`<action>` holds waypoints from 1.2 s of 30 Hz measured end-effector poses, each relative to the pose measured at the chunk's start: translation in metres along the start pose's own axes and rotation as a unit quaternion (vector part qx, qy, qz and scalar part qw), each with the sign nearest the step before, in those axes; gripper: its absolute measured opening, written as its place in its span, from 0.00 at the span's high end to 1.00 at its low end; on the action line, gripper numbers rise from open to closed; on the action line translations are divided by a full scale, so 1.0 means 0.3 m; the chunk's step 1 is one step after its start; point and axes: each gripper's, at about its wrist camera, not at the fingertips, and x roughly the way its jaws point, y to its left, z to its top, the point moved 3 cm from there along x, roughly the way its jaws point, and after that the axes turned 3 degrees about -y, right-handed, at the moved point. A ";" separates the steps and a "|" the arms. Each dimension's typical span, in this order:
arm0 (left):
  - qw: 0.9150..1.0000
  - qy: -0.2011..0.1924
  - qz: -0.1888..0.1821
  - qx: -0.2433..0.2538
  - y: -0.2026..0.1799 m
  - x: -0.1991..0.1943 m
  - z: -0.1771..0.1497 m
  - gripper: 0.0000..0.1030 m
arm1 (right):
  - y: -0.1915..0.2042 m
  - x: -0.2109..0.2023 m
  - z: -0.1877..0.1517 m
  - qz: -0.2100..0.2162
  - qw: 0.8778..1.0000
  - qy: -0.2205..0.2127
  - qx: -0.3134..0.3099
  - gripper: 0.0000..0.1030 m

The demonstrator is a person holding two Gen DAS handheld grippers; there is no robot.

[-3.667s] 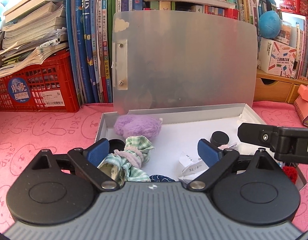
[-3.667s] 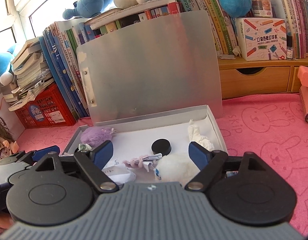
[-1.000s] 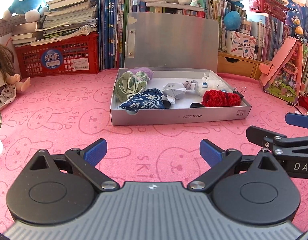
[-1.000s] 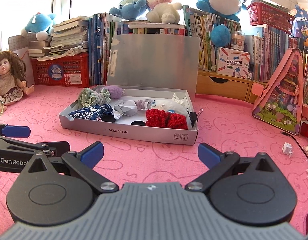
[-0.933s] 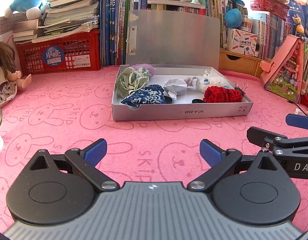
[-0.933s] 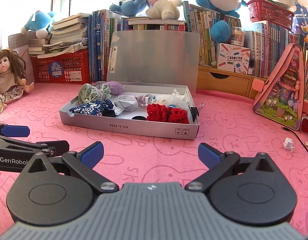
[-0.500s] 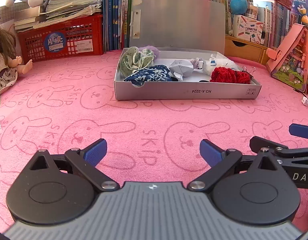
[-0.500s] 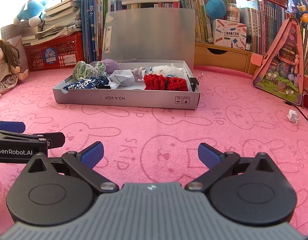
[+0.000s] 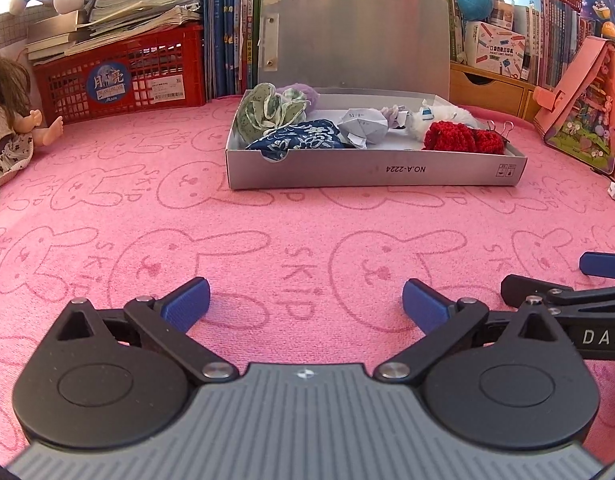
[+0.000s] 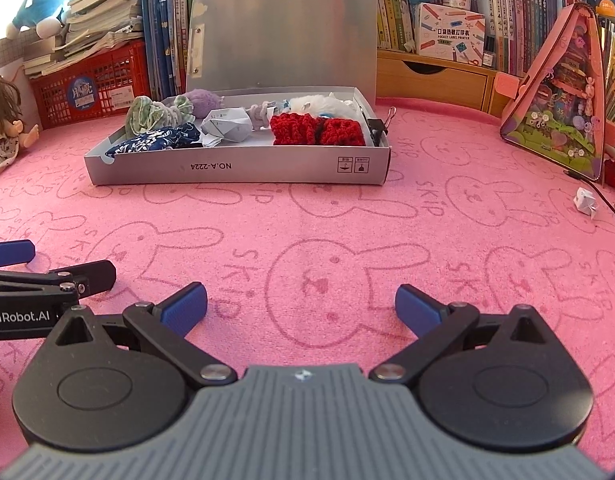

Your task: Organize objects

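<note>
Both claws empty and spread, parked low over the mat, well short of the box

My left gripper (image 9: 305, 302) and right gripper (image 10: 301, 302) both stand released, jaws wide with nothing between them, side by side just above the pink mat (image 9: 155, 216). The grey box (image 10: 243, 168) sits ahead of both claws, its lid upright behind, already holding the soft pieces: red knit (image 10: 317, 130), blue patterned cloth (image 9: 297, 140), green checked cloth (image 9: 269, 110), a folded paper piece (image 9: 363, 126). I judge all of these light, limp and easily crushed, so I'd pinch a raised fold from above. A small white paper scrap (image 10: 584, 200) lies far to the right of my right claw; I'd take it gently across its middle, since it looks flimsy.
</note>
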 end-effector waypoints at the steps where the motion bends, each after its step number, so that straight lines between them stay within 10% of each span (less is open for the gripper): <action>1: 1.000 0.000 0.000 0.000 0.000 0.000 0.000 0.00 | 0.001 0.000 0.000 0.000 1.000 0.000 -0.001 0.00; 36: 1.000 0.003 0.006 0.007 -0.006 0.003 -0.002 0.00 | 0.002 0.000 -0.003 -0.001 1.000 0.001 -0.001 0.00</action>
